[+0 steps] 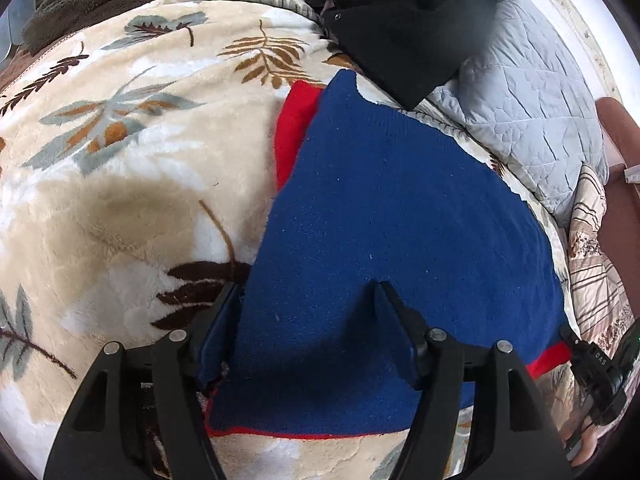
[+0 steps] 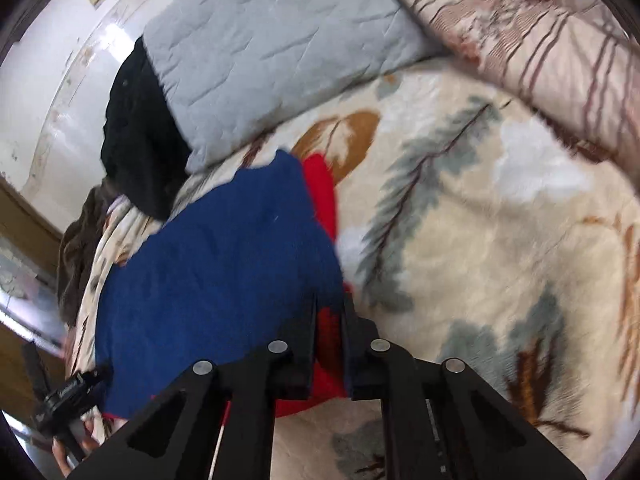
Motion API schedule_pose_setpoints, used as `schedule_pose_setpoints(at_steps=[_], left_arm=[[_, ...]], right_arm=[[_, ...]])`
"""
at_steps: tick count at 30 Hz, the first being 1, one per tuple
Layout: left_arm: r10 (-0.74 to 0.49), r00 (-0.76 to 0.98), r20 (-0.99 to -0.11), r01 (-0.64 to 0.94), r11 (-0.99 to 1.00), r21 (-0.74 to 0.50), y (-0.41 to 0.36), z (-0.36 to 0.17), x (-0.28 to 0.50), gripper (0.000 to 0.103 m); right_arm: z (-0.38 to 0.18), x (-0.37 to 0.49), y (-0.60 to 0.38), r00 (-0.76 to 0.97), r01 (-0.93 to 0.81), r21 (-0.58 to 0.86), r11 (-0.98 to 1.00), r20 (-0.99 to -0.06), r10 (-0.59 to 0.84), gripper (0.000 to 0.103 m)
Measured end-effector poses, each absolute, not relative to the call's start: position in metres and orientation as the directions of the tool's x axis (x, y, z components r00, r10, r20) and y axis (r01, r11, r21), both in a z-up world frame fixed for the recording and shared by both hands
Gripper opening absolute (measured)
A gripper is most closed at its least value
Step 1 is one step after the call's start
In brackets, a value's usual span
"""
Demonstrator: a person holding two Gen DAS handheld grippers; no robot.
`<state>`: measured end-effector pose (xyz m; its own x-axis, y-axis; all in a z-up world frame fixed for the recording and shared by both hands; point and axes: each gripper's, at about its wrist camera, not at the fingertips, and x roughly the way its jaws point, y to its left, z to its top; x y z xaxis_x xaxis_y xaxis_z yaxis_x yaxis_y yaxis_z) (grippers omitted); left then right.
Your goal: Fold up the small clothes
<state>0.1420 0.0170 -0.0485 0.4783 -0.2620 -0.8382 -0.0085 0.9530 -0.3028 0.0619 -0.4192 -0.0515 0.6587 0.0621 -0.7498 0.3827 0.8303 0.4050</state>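
Note:
A blue knit garment (image 1: 400,200) with red trim lies spread on a floral fleece blanket (image 1: 120,184). A red fold (image 1: 294,128) shows from under its far left side. My left gripper (image 1: 306,288) stands open over the garment's near left part, one finger at the cloth's left edge and the other on the blue knit. In the right wrist view the same blue garment (image 2: 220,264) runs away to the left. My right gripper (image 2: 331,300) is shut on its red edge (image 2: 326,380), and red cloth shows between the narrow jaws.
A grey quilted pillow (image 1: 520,112) lies beyond the garment, with a black garment (image 1: 404,28) heaped next to it. Brown fleece (image 1: 100,0) sits at the far left. Striped bedding (image 2: 540,52) borders the blanket. The floral blanket (image 2: 500,240) stretches out to the right.

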Motion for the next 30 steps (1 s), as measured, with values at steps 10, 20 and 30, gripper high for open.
schedule_pose_setpoints(at_steps=[10,20,30], left_arm=[[-0.244,0.62,-0.745,0.021,0.955,-0.296,0.018,-0.005,0.128,0.068],[-0.159,0.516,-0.842,-0.006,0.982,-0.189,0.0,-0.052,0.158,0.082],[-0.128,0.529,-0.839,-0.009,0.988,-0.156,-0.004,-0.053,0.159,0.091]], right_arm=[[-0.024,0.057,-0.394,0.772,0.327,0.344,0.88,-0.634,-0.039,0.039],[-0.054,0.104,-0.348,0.654,0.276,0.035,0.961,-0.739,-0.161,0.062],[-0.053,0.107,-0.364,0.657,0.302,0.138,0.943,-0.747,-0.101,0.066]])
